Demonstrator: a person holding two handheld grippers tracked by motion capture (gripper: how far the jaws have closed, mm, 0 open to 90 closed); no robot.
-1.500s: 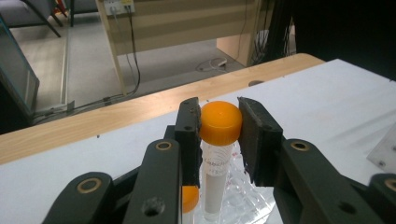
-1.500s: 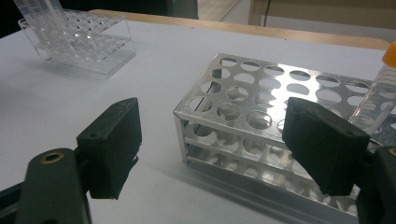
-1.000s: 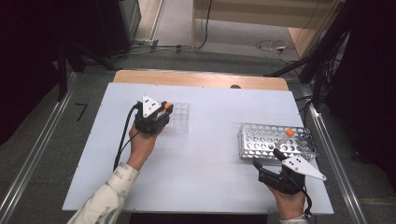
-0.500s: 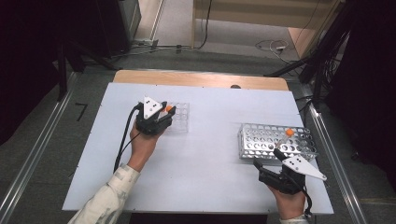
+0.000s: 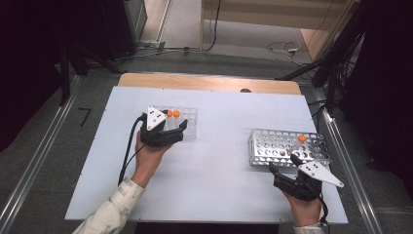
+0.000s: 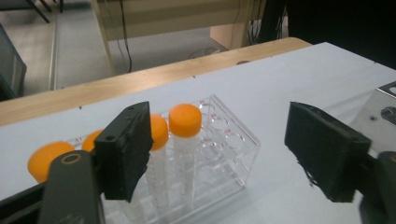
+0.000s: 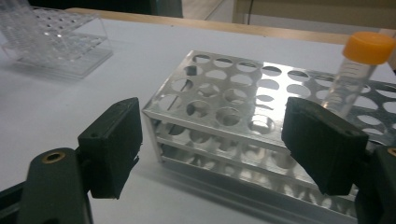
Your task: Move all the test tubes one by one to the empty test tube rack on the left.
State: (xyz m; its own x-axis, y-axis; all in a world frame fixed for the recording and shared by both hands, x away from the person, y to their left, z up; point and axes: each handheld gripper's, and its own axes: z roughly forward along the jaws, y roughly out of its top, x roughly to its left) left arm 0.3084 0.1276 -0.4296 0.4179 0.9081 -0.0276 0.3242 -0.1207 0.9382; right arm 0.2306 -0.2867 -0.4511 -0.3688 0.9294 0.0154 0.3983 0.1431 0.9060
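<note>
Left tongs (image 5: 176, 130): jaws just been opening, now wide apart, nothing between them, pads off the tube.
Change: earlier pics had these tongs sitting over the clear rack w/ an orange cap right at them; now two caps stand free in the rack, so I reckon that tube is delivered.
Tubes (image 6: 185, 140): orange-capped, upright in the clear rack (image 6: 233, 140), just past my left jaw; more caps to the left, partly hidden.
Right tongs (image 7: 210, 149): spread wide, empty, hovering just short of the metal rack (image 7: 224, 121), touching nothing.
Last tube (image 7: 355, 70): upright in the metal rack's far right holes, beside my right jaw.
Surface (image 5: 219, 161): white, racks well apart.
Next, my guess: fetch the last tube.
</note>
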